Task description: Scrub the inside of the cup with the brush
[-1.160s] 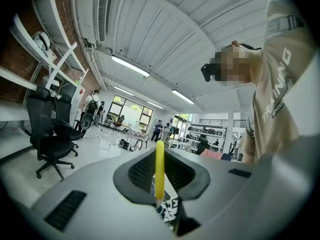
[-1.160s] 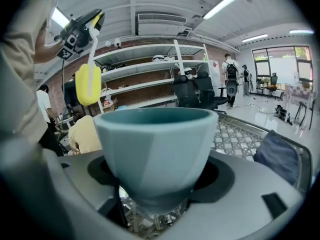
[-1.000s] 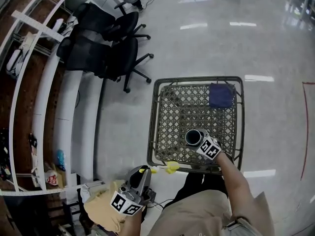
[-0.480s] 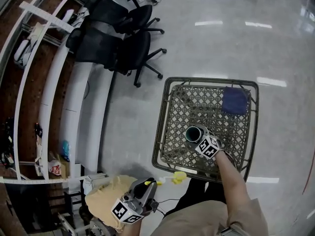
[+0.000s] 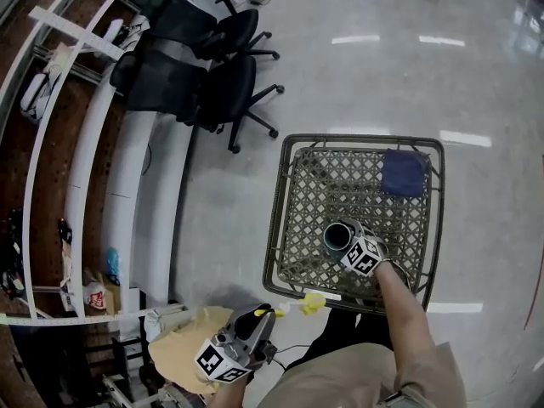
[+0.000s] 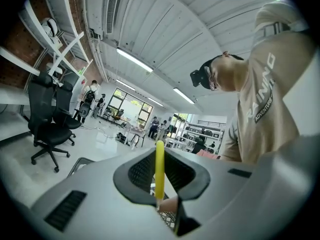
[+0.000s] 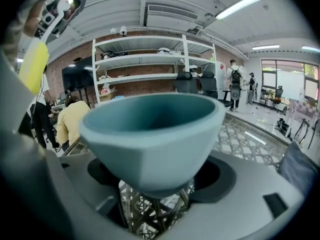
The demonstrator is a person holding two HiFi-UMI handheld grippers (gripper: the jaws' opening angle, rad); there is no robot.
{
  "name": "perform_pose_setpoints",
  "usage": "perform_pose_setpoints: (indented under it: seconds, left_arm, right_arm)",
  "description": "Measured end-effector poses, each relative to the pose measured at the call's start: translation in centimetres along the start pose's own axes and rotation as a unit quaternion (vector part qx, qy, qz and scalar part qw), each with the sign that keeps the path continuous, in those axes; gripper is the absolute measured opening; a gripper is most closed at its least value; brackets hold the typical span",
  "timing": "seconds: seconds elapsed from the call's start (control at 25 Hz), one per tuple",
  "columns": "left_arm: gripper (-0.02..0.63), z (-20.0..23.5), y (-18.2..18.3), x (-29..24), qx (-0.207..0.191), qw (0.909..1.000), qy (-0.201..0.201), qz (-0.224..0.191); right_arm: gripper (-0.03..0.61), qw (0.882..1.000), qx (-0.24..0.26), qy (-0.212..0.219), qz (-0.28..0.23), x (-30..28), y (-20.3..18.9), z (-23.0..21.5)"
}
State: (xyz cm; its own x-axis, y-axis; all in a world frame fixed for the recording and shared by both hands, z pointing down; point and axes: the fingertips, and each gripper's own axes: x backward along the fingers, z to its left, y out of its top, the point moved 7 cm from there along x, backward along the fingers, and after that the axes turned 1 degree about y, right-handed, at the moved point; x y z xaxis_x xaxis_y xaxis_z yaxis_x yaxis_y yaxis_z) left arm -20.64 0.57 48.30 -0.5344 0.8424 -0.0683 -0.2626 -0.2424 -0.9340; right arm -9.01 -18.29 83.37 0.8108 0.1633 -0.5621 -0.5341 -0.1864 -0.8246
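While my right claw point(image 7: 156, 196) is squeezed shut on the cup point(image 7: 152, 134), the blue-green cup sits upright between its two jaws with its open mouth facing up. Under the cup is the metal net top of the table point(image 5: 289, 228). I cannot tell if the cup touches the net. My right arm point(image 5: 404, 308) reaches out from my body over the near edge of the table, and the cup is in the near half of the table top.

My left claw point(image 6: 160, 204) is clamped on the thin yellow handle of the brush point(image 6: 159, 169). The brush pokes straight out past the jaws. In the head view its yellow head is just beside the near edge of the table, well apart from the cup. My left hand is low and close to my body, off the table's near left corner.

A dark blue cloth point(image 5: 403, 173) lies on the far right corner of the table. Black office chairs point(image 5: 212, 83) stand on the shiny floor to the far left.
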Motion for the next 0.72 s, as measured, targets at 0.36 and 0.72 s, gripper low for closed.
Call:
perform_pose_setpoints:
  seconds: [0.36,0.72]
  left_arm:
    - [0.052,1.2,0.0,-0.2,-0.007,0.9995,-0.03,-0.009]
    - [0.052,2.4,0.9,0.8,-0.015,0.9992,-0.019,-0.033]
  right_arm:
    - [0.388,0.995,-0.064,-0.012,0.073,3.4,-3.5,1.5]
    - [0.339,0.996,-0.088,-0.026,0.0,15.6,1.2,4.5]
